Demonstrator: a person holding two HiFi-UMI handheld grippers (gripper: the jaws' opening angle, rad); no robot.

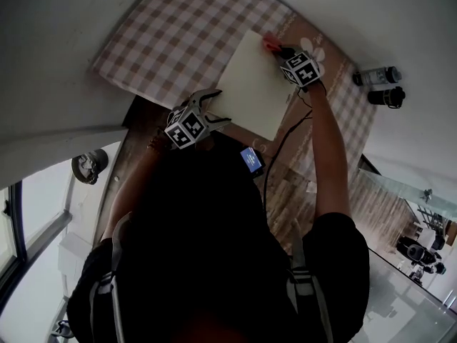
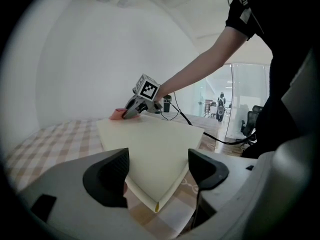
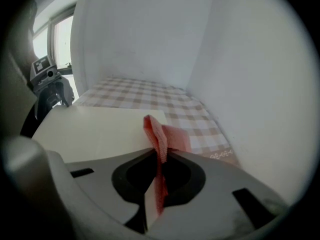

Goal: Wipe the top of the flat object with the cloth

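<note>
A cream flat board (image 1: 253,84) lies on a checked tablecloth (image 1: 171,41). My right gripper (image 1: 280,51) is at the board's far right corner, shut on a folded red cloth (image 1: 271,43). In the right gripper view the cloth (image 3: 161,136) stands pinched between the jaws of the gripper (image 3: 159,171), resting at the edge of the board (image 3: 95,126). My left gripper (image 1: 216,109) is open at the board's near corner. The left gripper view shows that corner (image 2: 156,159) lying between the spread jaws of the gripper (image 2: 157,171), with the right gripper (image 2: 137,106) and cloth (image 2: 118,114) beyond.
Two dark cans (image 1: 378,76) (image 1: 386,96) lie on the table to the right of the cloth-covered area. A black cable (image 1: 285,138) runs from the right gripper across the table toward a small blue-screened device (image 1: 250,160). White walls close off the far and right sides.
</note>
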